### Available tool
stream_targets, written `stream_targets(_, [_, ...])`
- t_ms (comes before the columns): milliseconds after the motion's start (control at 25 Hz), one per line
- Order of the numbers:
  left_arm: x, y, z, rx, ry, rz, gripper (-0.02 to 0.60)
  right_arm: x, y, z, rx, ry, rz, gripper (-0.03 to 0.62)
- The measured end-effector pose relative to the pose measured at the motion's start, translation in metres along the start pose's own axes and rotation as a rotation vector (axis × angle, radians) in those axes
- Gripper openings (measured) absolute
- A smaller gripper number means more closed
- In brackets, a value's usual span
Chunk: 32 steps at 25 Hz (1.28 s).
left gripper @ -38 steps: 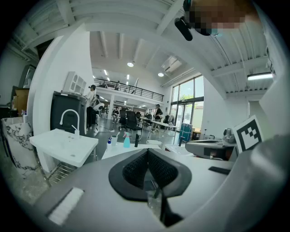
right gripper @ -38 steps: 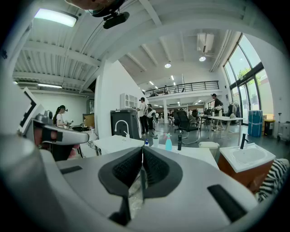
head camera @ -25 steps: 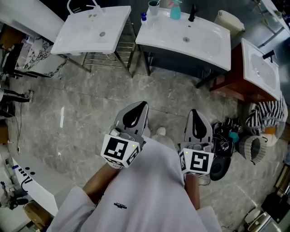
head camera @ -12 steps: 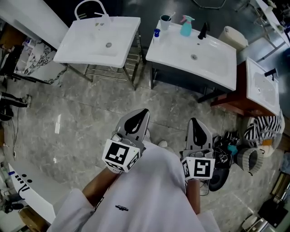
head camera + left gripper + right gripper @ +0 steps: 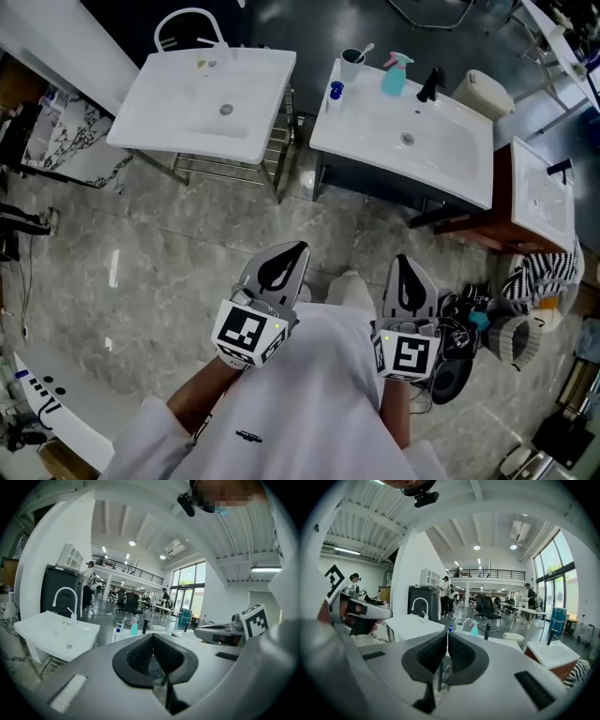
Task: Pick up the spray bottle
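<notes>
Left gripper: the left gripper (image 5: 292, 253) has its jaws pressed together with nothing between them, and it points out over the floor.
Right gripper: the right gripper (image 5: 403, 267) sits alongside, jaws together too and empty!
Hands: both grippers are held out level in front of a white sleeve (image 5: 309, 394).
Floor: grey marble floor (image 5: 141, 244) lies between the grippers and the basins.
Spray bottle: the teal spray bottle (image 5: 394, 75) stands upright at the back edge of the right-hand washbasin (image 5: 459, 155), well apart from both grippers.
Neighbours: a cup (image 5: 352, 64) stands left of the bottle and a black tap (image 5: 431, 84) just right of it.
Further left: a second washbasin (image 5: 187, 103).
</notes>
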<state>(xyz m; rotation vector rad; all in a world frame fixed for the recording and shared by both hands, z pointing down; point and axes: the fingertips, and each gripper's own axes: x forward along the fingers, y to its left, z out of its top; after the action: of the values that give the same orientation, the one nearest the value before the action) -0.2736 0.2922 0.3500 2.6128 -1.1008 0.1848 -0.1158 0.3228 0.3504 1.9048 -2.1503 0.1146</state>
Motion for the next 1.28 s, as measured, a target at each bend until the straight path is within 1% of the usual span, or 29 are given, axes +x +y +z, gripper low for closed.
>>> stream_targets(280, [0.035,0.022,0.005,-0.006,0.012,0.010,0.003,0.039,-0.020,-0.001,0.033,0.013,-0.013,0.006])
stream_targets(480, [0.085,0.030,0.007,-0.007,0.029,0.027,0.005,0.079,-0.049,0.000,0.037,0.001,0.008,0.006])
stream_targets(560, [0.113,0.031,0.009,-0.003,0.038,0.034,0.003,0.099,-0.069,0.000,0.046,-0.002,0.019,0.006])
stream_targets(680, [0.159,0.026,0.022,0.000,0.041,0.040,0.005,0.130,-0.107,0.005,0.056,-0.010,0.035,0.006])
stream_targets(880, [0.242,0.020,0.055,0.003,0.038,0.077,0.005,0.185,-0.178,0.018,0.053,-0.019,0.079,0.006])
stream_targets(1040, [0.309,0.013,0.078,0.021,0.037,0.103,0.005,0.219,-0.231,0.026,0.070,-0.027,0.119,0.006])
stream_targets(1120, [0.336,0.009,0.087,0.035,0.036,0.112,0.005,0.232,-0.252,0.023,0.075,-0.020,0.129,0.006])
stream_targets(1280, [0.371,0.002,0.096,0.054,0.037,0.132,0.005,0.256,-0.282,0.013,0.037,0.000,0.148,0.006])
